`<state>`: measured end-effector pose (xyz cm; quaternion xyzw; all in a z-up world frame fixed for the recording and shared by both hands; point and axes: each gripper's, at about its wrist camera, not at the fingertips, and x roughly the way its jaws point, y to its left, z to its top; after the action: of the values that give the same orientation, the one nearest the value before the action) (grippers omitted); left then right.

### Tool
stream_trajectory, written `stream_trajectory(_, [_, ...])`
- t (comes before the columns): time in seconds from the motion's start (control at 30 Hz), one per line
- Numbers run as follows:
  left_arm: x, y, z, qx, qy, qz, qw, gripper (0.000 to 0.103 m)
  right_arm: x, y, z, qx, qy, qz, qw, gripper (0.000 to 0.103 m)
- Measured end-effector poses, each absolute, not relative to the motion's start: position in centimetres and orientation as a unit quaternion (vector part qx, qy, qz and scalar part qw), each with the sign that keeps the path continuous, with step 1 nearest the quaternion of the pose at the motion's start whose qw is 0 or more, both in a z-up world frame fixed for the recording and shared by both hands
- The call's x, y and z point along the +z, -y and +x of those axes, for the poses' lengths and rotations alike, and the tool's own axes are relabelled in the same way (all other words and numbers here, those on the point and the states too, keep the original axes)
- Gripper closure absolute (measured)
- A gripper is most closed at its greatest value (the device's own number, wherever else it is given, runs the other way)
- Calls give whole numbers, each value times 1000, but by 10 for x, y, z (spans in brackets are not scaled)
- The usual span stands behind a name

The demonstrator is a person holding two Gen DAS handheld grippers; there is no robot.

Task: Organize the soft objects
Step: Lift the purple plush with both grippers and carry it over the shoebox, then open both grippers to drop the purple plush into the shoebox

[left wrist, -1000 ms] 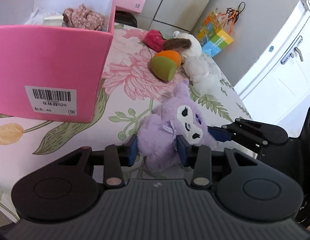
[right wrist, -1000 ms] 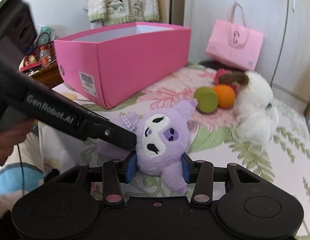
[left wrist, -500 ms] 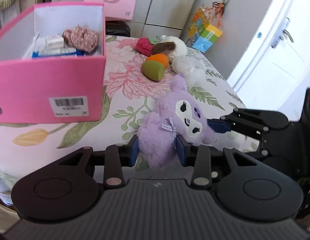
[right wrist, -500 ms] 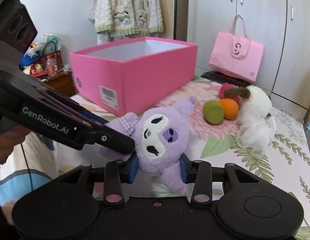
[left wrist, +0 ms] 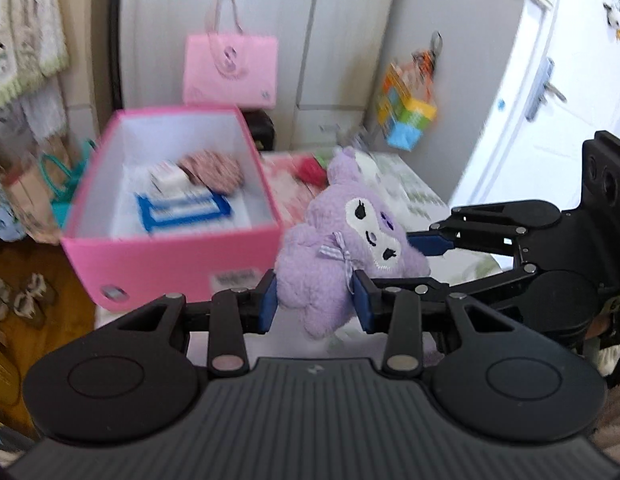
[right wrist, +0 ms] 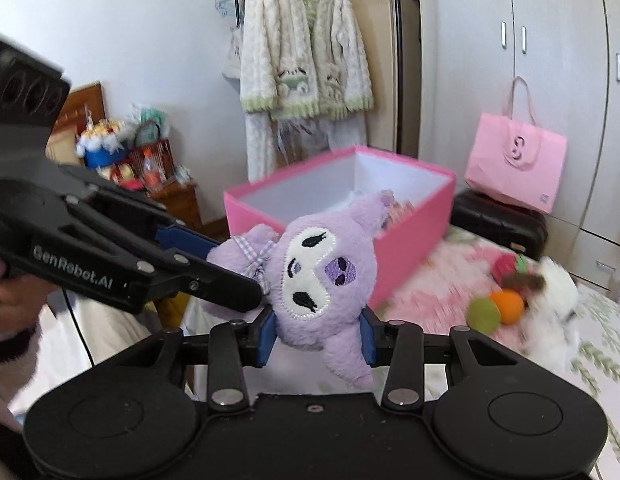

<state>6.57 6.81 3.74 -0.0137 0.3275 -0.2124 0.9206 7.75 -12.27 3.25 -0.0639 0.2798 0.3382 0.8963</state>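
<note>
A purple plush toy [left wrist: 341,236] with a white face and a checked bow hangs in the air above the bed, held by both grippers. My left gripper [left wrist: 314,304] is shut on its body. My right gripper [right wrist: 318,338] is shut on its head [right wrist: 321,276], and reaches in from the right in the left wrist view. The open pink box [left wrist: 174,256] stands on the bed to the left of the toy, with a patterned cloth [left wrist: 214,170] and blue-and-white packs inside. The same pink box [right wrist: 405,216] lies just behind the toy in the right wrist view.
A green ball [right wrist: 485,314], an orange ball [right wrist: 508,306], a red plush and a white plush [right wrist: 557,300] lie on the floral bedspread. A pink bag [right wrist: 515,168] sits on a black case by the wardrobe. Clutter and a wooden cabinet [right wrist: 178,200] stand left of the bed.
Both grippers have lifted the purple plush off the bedspread and carried it up toward the pink box, whose inside now shows from above.
</note>
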Motion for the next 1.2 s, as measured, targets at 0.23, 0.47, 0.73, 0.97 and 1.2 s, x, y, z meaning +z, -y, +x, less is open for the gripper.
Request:
stream_trajectory(0.23, [56, -105, 105, -164, -292, -43, 941, 64, 54, 83, 129, 362, -271, -35, 891, 56])
stream_trajectory(0.47, [52, -142, 175, -141, -297, -82, 941, 65, 52, 52, 205, 370, -300, 2, 879, 56])
stream_trajectory(0.73, [11, -155, 240, -144, -366, -114, 912, 65, 21, 34, 266, 357, -366, -15, 859, 56])
stream_trajectory(0.97, [-12, -154, 243, -140, -401, -108, 899, 62, 1, 30, 283, 362, -412, -44, 835, 56])
stream_trajectory(1.2, [-14, -145, 233, -106, -398, -77, 908, 62, -1, 19, 283, 357, -415, -109, 830, 53])
